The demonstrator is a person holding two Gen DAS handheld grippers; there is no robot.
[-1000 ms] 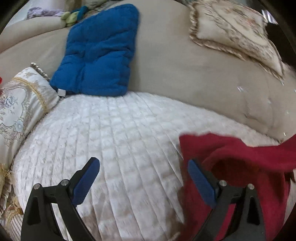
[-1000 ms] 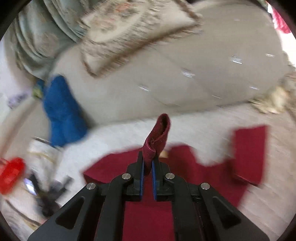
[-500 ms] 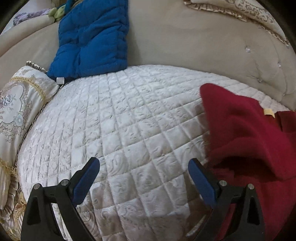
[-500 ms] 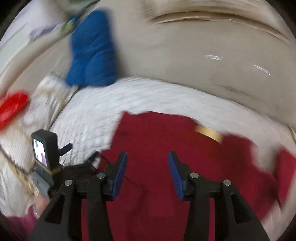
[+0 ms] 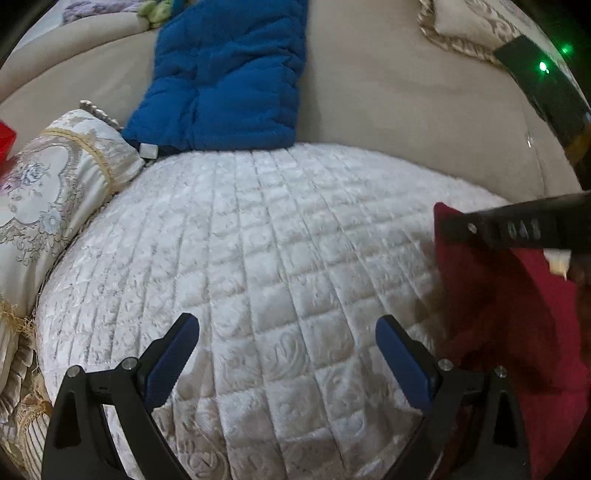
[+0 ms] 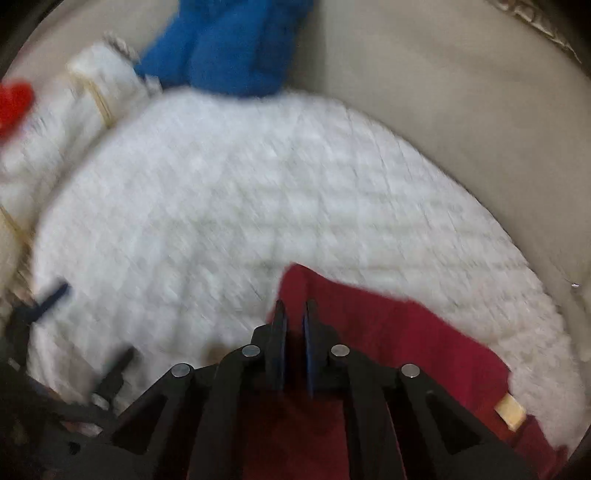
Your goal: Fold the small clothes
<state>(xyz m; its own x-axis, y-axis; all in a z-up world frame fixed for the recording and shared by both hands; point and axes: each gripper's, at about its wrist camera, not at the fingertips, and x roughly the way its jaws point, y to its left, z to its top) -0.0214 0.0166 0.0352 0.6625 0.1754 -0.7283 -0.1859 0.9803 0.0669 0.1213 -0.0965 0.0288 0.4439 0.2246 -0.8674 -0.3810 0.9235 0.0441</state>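
Note:
A dark red garment [image 5: 509, 314] lies on the white quilted cushion [image 5: 258, 258] at the right. My left gripper [image 5: 288, 354] is open and empty, low over the bare quilt to the left of the garment. My right gripper [image 6: 293, 321] has its blue pads close together around the garment's [image 6: 388, 332] upper left corner; this view is blurred. The right gripper's black body [image 5: 517, 225] reaches in from the right in the left wrist view. A tan label [image 6: 511, 410] shows on the garment.
A blue padded cushion [image 5: 225, 77] leans on the beige sofa back [image 5: 406, 110]. An embroidered pillow [image 5: 48, 192] lies at the left, another [image 5: 472, 26] at the top right. A red object [image 6: 14, 99] sits at the far left.
My right gripper closed from open onto the garment's corner and swung left. The left gripper stayed open and shifted slightly; the garment now sits further right in its view.

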